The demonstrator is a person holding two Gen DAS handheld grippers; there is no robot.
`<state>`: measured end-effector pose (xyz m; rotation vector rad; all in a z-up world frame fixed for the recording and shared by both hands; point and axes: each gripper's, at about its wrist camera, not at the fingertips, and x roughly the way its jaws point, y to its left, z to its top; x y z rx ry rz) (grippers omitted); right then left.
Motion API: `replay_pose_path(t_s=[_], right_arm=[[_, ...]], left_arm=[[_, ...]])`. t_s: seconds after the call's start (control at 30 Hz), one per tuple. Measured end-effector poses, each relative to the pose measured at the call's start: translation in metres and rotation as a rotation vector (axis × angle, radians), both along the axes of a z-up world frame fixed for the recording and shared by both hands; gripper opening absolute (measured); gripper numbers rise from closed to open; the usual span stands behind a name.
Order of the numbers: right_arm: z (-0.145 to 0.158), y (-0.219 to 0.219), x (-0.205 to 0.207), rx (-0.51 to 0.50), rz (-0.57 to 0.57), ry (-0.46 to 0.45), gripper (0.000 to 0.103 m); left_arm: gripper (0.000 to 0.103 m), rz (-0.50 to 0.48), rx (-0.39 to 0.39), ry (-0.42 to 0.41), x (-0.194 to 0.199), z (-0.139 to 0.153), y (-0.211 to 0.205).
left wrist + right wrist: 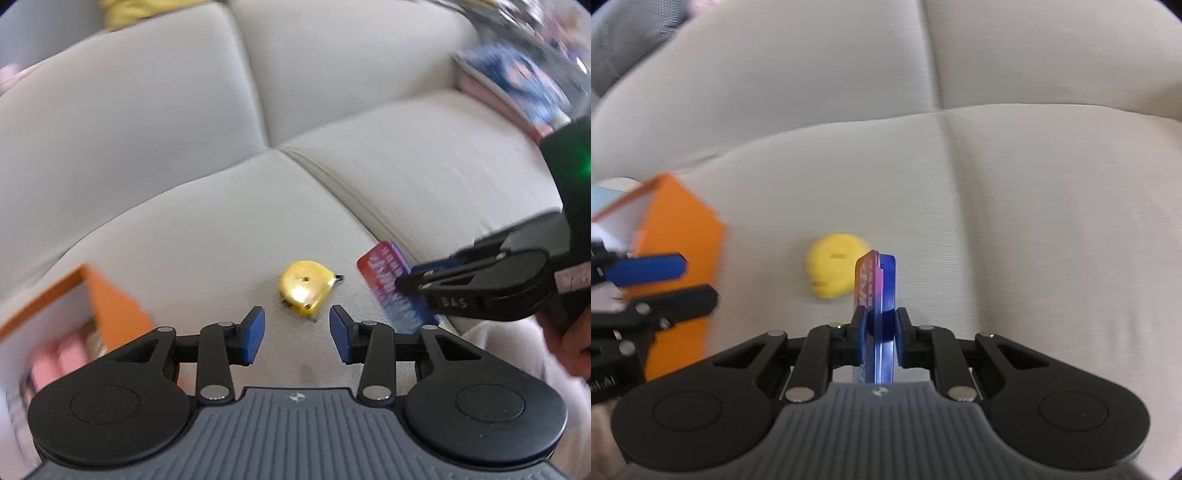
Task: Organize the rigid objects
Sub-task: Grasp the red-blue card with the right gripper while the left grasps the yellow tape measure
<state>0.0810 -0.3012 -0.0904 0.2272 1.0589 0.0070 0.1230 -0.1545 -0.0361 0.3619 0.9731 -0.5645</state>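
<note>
The right gripper's fingers (860,325) pinch a flat blue-and-red printed card packet (877,284) on edge, lifted off the pale grey fabric sofa cushion (207,229). The left gripper (296,332) hangs spread wide and empty, just short of a small yellow plastic tape measure (304,286) lying on the seat. An orange-sided open cardboard box (679,236) stands to the left, apparently already holding items. Judging from this, sorting is partway: packet and tape measure remain unboxed.

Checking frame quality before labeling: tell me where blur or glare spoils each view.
Left wrist view: glare whitens the top of the yellow tape measure; the orange box and books at the edges are smeared. Right wrist view: the tape measure is blurred, the held card sharper.
</note>
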Motion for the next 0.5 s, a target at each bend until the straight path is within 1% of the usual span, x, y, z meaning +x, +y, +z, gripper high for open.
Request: replay_pose_path(t_s=[0.1, 0.17, 0.2, 0.27, 0.33, 0.4, 0.5], right_arm=[[-0.011, -0.012, 0.001, -0.036, -0.017, 0.039, 0.015], [-0.02, -0.011, 0.005, -0.029, -0.01, 0.059, 0.015], [-0.023, -0.01, 0.008, -0.008, -0.007, 0.069, 0.015], [-0.028, -0.011, 0.012, 0.05, -0.009, 0.081, 0.015], [-0.028, -0.014, 0.015, 0.066, -0.012, 0.08, 0.016], [-0.03, -0.016, 0.019, 0.081, -0.019, 0.075, 0.016], [-0.032, -0.021, 0.026, 0.151, -0.03, 0.075, 0.016]], left_arm=[[0.05, -0.104, 0.07, -0.011, 0.013, -0.019, -0.015], [0.052, -0.158, 0.117, -0.017, 0.018, -0.031, -0.024], [0.053, -0.181, 0.13, -0.022, 0.021, -0.035, -0.029], [0.065, -0.238, 0.162, -0.015, 0.028, -0.047, -0.037], [0.066, -0.294, 0.187, 0.018, 0.037, -0.058, -0.044], [0.067, -0.335, 0.201, 0.033, 0.042, -0.067, -0.047], [0.067, -0.374, 0.222, 0.047, 0.051, -0.077, -0.052]])
